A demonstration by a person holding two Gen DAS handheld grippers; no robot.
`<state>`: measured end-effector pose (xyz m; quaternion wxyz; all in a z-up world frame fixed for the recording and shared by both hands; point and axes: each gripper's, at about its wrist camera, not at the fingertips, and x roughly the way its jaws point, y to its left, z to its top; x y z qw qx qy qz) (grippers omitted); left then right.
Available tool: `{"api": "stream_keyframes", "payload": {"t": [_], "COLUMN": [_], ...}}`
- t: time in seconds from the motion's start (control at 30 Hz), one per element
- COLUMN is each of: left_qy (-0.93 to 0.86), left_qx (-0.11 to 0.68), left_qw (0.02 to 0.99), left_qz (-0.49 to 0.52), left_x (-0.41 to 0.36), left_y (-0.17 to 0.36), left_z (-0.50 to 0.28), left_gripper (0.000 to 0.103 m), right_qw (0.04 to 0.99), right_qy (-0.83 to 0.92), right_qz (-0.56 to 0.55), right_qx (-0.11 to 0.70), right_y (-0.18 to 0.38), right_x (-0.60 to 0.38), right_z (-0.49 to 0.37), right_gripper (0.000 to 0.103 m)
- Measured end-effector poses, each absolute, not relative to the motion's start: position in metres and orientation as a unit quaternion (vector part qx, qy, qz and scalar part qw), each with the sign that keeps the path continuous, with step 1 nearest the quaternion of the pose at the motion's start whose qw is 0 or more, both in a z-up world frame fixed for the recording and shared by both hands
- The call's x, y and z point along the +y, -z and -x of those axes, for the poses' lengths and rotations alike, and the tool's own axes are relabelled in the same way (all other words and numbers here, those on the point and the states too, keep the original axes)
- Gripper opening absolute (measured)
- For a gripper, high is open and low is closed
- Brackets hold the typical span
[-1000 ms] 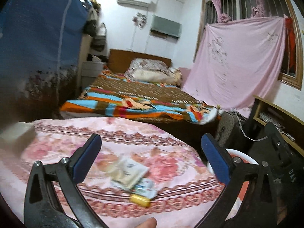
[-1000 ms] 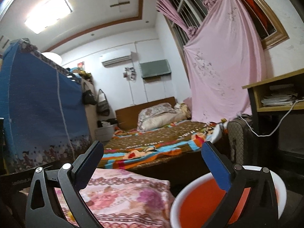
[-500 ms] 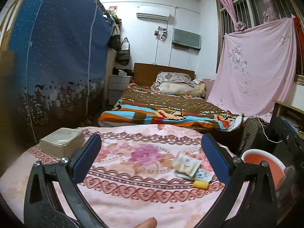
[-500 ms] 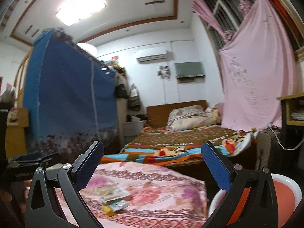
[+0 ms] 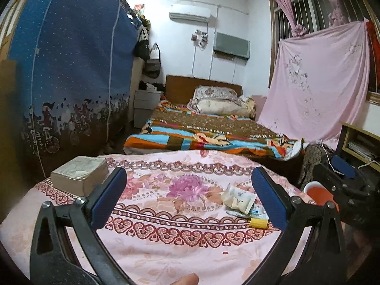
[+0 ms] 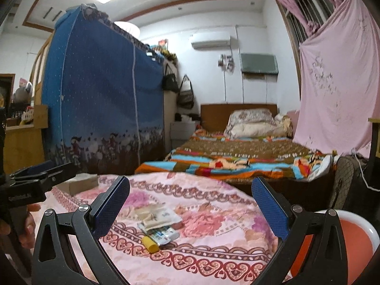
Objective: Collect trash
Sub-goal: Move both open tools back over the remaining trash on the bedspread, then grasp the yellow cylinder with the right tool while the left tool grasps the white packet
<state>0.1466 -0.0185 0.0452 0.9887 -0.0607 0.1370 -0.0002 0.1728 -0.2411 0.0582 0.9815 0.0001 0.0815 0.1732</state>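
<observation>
A small heap of trash lies on the pink floral tablecloth (image 5: 180,232): a white wrapper (image 5: 238,198) (image 6: 156,216), a blue-and-white packet (image 6: 161,232) and a small yellow tube (image 5: 257,223) (image 6: 150,243). My left gripper (image 5: 190,199) stands open above the cloth, the heap just inside its right finger. My right gripper (image 6: 190,206) is open too, the heap lying between its fingers and farther out. A white bin with a red-orange inside (image 6: 356,242) (image 5: 317,193) stands off the table's right edge.
A thick book (image 5: 79,175) lies at the table's far left. Behind the table is a bed with a striped blanket (image 5: 213,140), a blue fabric wardrobe (image 5: 66,83) on the left, a pink sheet (image 5: 318,80) and a desk at right.
Both views swung left and levelled out. The book came into the left view and the heap slid right. In the right view the bin moved to the edge and the heap appeared.
</observation>
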Motion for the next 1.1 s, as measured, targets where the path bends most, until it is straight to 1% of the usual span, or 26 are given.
{"api": "stream_keyframes", "payload": {"t": [0.2, 0.23, 0.3, 0.33, 0.37, 0.4, 0.43, 0.47, 0.5, 0.53, 0.57, 0.6, 0.67, 0.8, 0.97, 1.0, 1.03, 1.1], "left_qy": [-0.004, -0.002, 0.003, 0.005, 0.007, 0.01, 0.013, 0.015, 0.018, 0.02, 0.022, 0.024, 0.03, 0.04, 0.047, 0.049, 0.052, 0.058], "left_qx": [0.203, 0.214, 0.229, 0.241, 0.251, 0.258, 0.267, 0.273, 0.282, 0.292, 0.299, 0.307, 0.325, 0.348, 0.371, 0.375, 0.379, 0.385], "left_qw": [0.978, 0.976, 0.972, 0.969, 0.967, 0.965, 0.963, 0.961, 0.958, 0.955, 0.953, 0.95, 0.944, 0.935, 0.926, 0.924, 0.922, 0.919], "left_qz": [0.049, 0.048, 0.047, 0.045, 0.044, 0.043, 0.044, 0.045, 0.046, 0.047, 0.048, 0.049, 0.051, 0.054, 0.057, 0.057, 0.056, 0.057], "left_x": [-0.017, -0.017, -0.017, -0.017, -0.016, -0.016, -0.016, -0.015, -0.014, -0.014, -0.014, -0.013, -0.012, -0.012, -0.013, -0.013, -0.014, -0.015], "left_y": [-0.035, -0.033, -0.03, -0.028, -0.027, -0.026, -0.024, -0.023, -0.021, -0.019, -0.017, -0.015, -0.01, -0.004, 0.001, 0.002, 0.003, 0.004], "left_z": [-0.164, -0.166, -0.168, -0.17, -0.172, -0.173, -0.175, -0.177, -0.178, -0.18, -0.181, -0.183, -0.186, -0.191, -0.197, -0.198, -0.2, -0.203], "left_gripper": [0.09, 0.09, 0.087, 0.086, 0.084, 0.082, 0.08, 0.076, 0.071, 0.069, 0.064, 0.061, 0.056, 0.049, 0.047, 0.047, 0.047, 0.046], "right_qw": [0.969, 0.965, 0.959, 0.956, 0.951, 0.948, 0.943, 0.937, 0.932, 0.927, 0.923, 0.919, 0.912, 0.898, 0.888, 0.887, 0.886, 0.886], "right_qy": [-0.179, -0.183, -0.192, -0.196, -0.202, -0.206, -0.213, -0.225, -0.235, -0.244, -0.251, -0.26, -0.272, -0.283, -0.279, -0.28, -0.28, -0.283], "right_qz": [-0.003, -0.002, 0.0, 0.003, 0.009, 0.012, 0.018, 0.024, 0.029, 0.035, 0.043, 0.051, 0.064, 0.088, 0.092, 0.092, 0.093, 0.096], "right_qx": [0.172, 0.19, 0.208, 0.219, 0.234, 0.243, 0.255, 0.267, 0.274, 0.281, 0.287, 0.292, 0.301, 0.324, 0.355, 0.356, 0.357, 0.356], "right_y": [-0.048, -0.045, -0.041, -0.039, -0.036, -0.033, -0.03, -0.027, -0.025, -0.023, -0.021, -0.019, -0.016, -0.009, 0.0, 0.0, 0.0, 0.0], "right_x": [-0.236, -0.235, -0.233, -0.232, -0.229, -0.227, -0.223, -0.219, -0.216, -0.212, -0.208, -0.204, -0.198, -0.184, -0.182, -0.181, -0.181, -0.18], "right_z": [-0.195, -0.199, -0.201, -0.203, -0.205, -0.206, -0.208, -0.209, -0.209, -0.209, -0.208, -0.208, -0.208, -0.211, -0.219, -0.22, -0.22, -0.218], "right_gripper": [0.103, 0.101, 0.093, 0.083, 0.078, 0.077, 0.072, 0.065, 0.06, 0.049, 0.042, 0.04, 0.032, 0.028, 0.027, 0.024, 0.017, 0.016]}}
